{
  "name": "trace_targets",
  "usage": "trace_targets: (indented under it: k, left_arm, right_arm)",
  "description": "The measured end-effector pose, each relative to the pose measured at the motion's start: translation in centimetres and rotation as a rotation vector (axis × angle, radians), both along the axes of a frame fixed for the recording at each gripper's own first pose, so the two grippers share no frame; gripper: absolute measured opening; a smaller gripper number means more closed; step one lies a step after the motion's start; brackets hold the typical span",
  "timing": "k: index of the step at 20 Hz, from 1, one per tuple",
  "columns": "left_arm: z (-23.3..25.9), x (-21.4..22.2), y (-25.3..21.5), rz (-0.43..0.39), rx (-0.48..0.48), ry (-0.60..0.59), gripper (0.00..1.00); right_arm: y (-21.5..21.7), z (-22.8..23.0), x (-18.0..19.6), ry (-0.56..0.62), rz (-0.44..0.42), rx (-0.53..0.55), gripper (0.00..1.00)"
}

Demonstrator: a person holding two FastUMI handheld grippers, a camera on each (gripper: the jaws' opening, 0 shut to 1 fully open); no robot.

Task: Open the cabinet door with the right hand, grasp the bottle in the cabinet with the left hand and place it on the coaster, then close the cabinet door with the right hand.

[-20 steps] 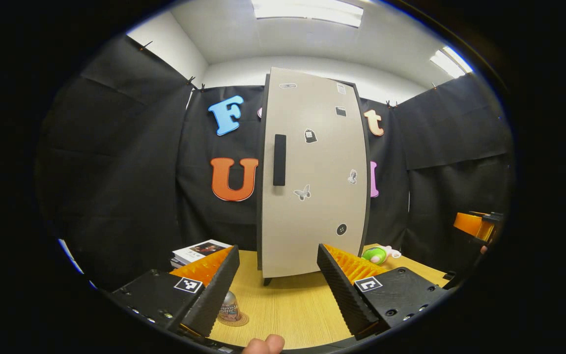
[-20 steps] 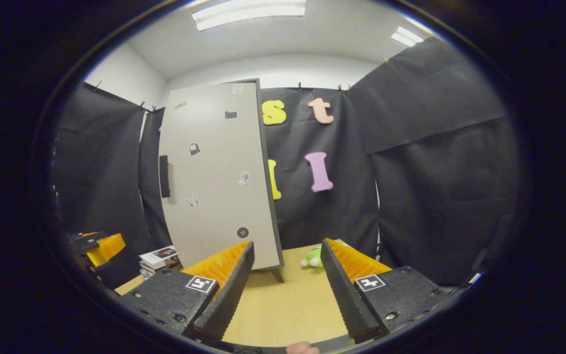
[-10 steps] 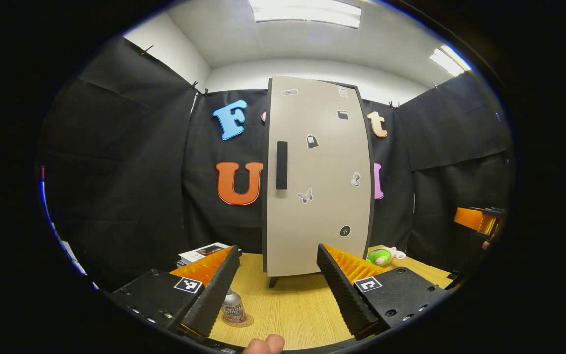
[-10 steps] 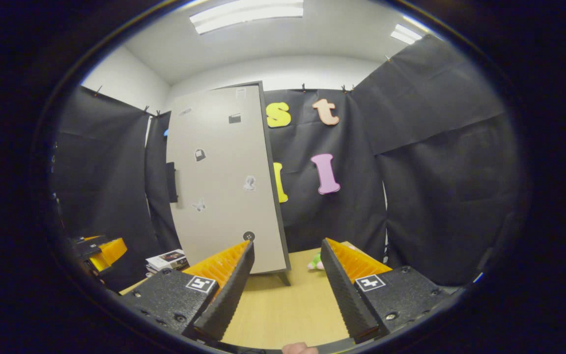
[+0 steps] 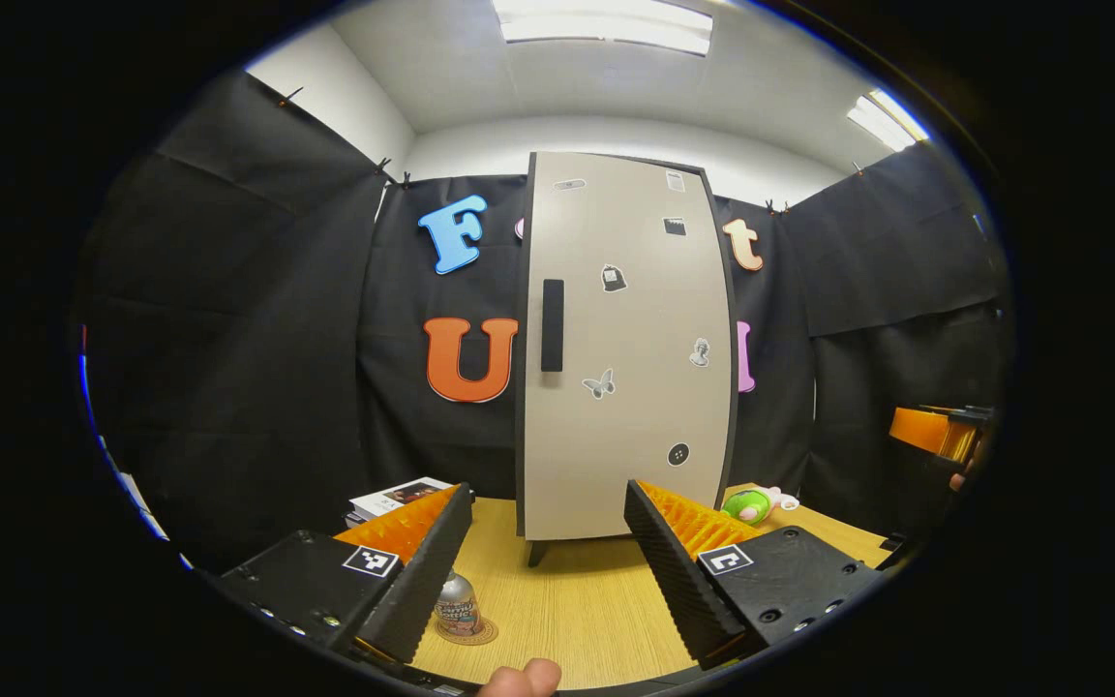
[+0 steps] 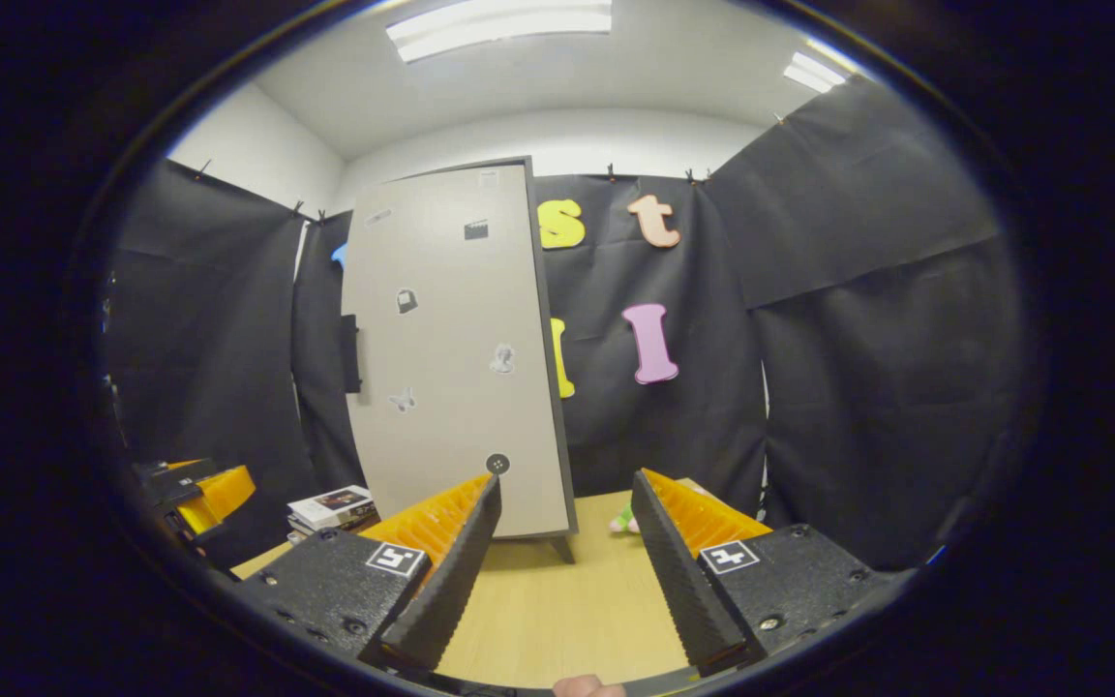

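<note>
The tall beige cabinet point(image 5: 625, 358) stands at the back of the wooden table point(image 5: 567, 605), its door shut, with a dark handle point(image 5: 552, 324) near the left edge. A small bottle point(image 5: 457, 605) stands upright on a round coaster point(image 5: 473, 635), partly behind my left gripper's left finger. My left gripper point(image 5: 548, 513) is open and holds nothing, well in front of the cabinet. In the right gripper view the cabinet point(image 6: 456, 358) is left of centre and its handle point(image 6: 351, 352) sits at its left edge. My right gripper point(image 6: 565, 503) is open and holds nothing.
A stack of books point(image 5: 393, 499) lies left of the cabinet, and a green plush toy point(image 5: 749, 502) lies to its right. The other gripper point(image 5: 940, 436) shows at the right edge of the left gripper view. A fingertip point(image 5: 522, 678) shows at the bottom.
Both grippers have drawn back a little from the cabinet, which sits slightly smaller. The right gripper view has swung so the cabinet lies nearer centre. The bottle stays on the coaster.
</note>
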State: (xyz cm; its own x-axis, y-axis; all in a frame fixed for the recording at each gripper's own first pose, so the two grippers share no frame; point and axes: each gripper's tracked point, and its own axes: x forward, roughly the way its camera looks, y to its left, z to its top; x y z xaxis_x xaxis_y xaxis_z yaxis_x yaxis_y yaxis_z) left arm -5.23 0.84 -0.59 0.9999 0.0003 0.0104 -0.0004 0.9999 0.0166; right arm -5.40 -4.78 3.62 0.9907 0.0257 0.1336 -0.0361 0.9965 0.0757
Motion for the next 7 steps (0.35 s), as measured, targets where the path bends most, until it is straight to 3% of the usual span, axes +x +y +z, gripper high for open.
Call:
trace_targets:
  k: [7]
  left_arm:
    - [0.01,-0.21,0.24,0.001,0.010,-0.002,0.96]
  right_arm:
    - [0.27,0.05,-0.10,-0.004,0.002,0.010,0.89]
